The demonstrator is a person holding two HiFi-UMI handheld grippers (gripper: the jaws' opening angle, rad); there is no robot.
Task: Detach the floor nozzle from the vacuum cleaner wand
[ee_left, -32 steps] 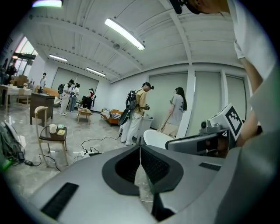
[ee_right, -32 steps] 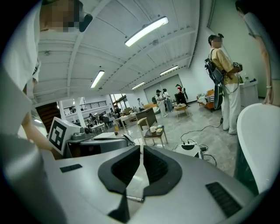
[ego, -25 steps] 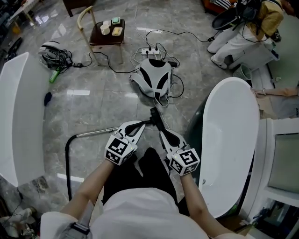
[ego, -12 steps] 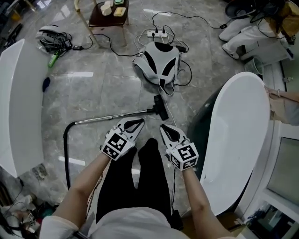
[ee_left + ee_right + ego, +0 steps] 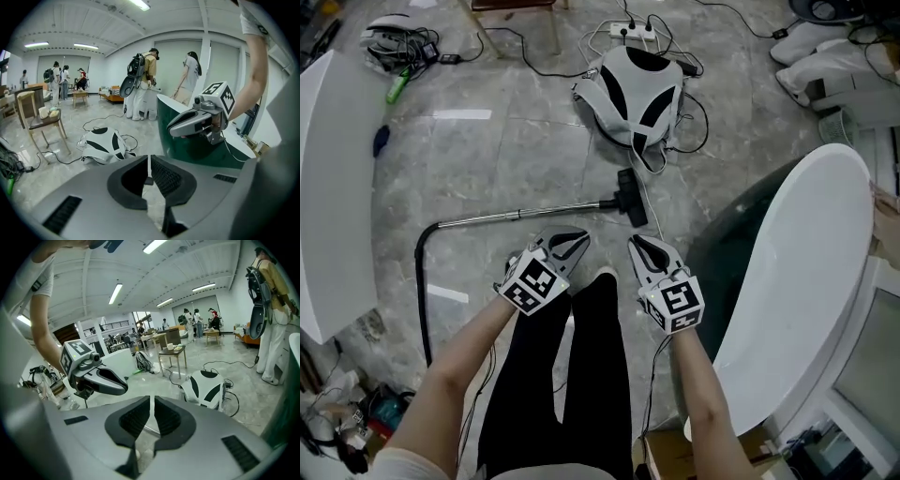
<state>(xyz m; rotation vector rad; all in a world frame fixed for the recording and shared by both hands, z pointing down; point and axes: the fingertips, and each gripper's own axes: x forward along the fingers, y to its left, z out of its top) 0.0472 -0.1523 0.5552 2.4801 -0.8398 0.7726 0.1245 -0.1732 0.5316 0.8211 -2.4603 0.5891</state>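
The vacuum's metal wand (image 5: 520, 215) lies on the grey marble floor, with the black floor nozzle (image 5: 631, 197) on its right end. A black hose (image 5: 420, 281) curves down from the wand's left end. My left gripper (image 5: 575, 241) hovers just on the near side of the wand, shut and empty. My right gripper (image 5: 636, 244) is below the nozzle, also shut with nothing in it. In the left gripper view the left gripper (image 5: 148, 163) has its pads together, and the right gripper (image 5: 197, 121) shows beside it. The right gripper view shows the right gripper (image 5: 152, 405) shut too.
A white and black pack (image 5: 637, 86) with cables lies beyond the nozzle, a power strip (image 5: 635, 29) behind it. A white tub (image 5: 797, 281) stands close on the right, a white panel (image 5: 328, 187) on the left. My legs are below the grippers. People and a chair (image 5: 40, 117) stand further off.
Both grippers have come down towards the floor, side by side and still shut. In the head view the wand and nozzle now lie just ahead of their tips.
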